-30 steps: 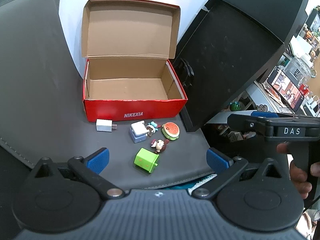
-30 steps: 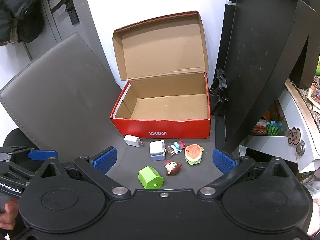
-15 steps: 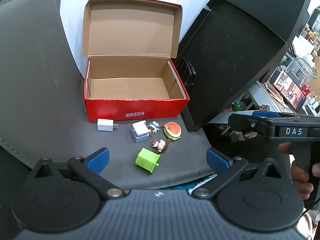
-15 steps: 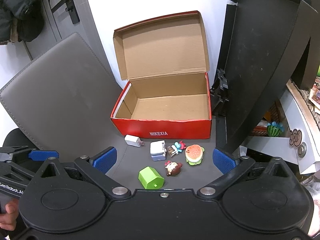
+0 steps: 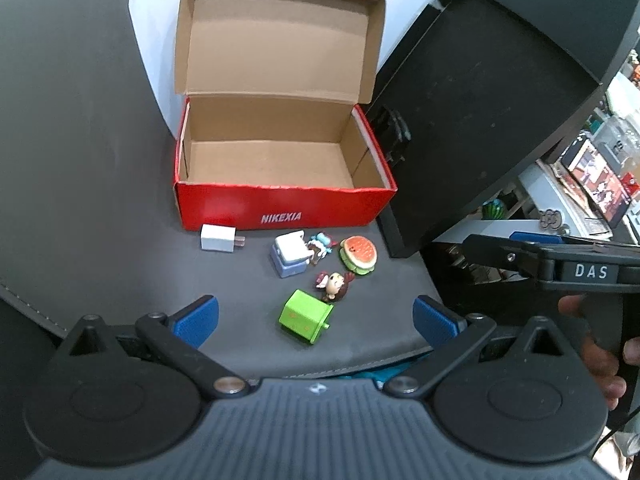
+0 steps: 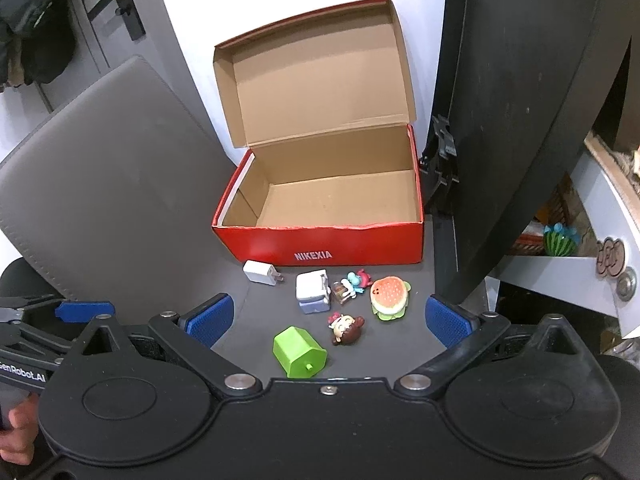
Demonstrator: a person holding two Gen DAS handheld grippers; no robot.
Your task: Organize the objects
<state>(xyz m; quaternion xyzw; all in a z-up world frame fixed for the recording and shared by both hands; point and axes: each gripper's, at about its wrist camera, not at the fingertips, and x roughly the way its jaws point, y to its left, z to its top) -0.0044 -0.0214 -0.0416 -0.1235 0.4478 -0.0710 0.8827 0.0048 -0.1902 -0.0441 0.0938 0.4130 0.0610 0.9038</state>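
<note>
An open red shoebox (image 5: pixel 280 208) (image 6: pixel 320 240) stands empty on a grey mat, lid up. In front of it lie a white charger (image 5: pixel 218 238) (image 6: pixel 260 272), a pale blue charger (image 5: pixel 289 254) (image 6: pixel 313 292), a small blue-and-red figure (image 5: pixel 322 242) (image 6: pixel 354 283), a burger toy (image 5: pixel 358 255) (image 6: pixel 389 293), a doll head (image 5: pixel 335 282) (image 6: pixel 347 328) and a green charger (image 5: pixel 305 315) (image 6: pixel 299 352). My left gripper (image 5: pixel 316 316) and my right gripper (image 6: pixel 327 320) are both open and empty, held above and short of the green charger.
A large black panel (image 5: pixel 480 120) (image 6: pixel 520 120) leans right of the box. A white shelf with clutter (image 6: pixel 580 248) lies at the far right. The grey mat (image 5: pixel 80 160) curves up on the left. The mat's front edge is below the objects.
Both grippers have drifted slightly; the box and objects sit a little differently in view. Nothing was taken hold of or moved.
</note>
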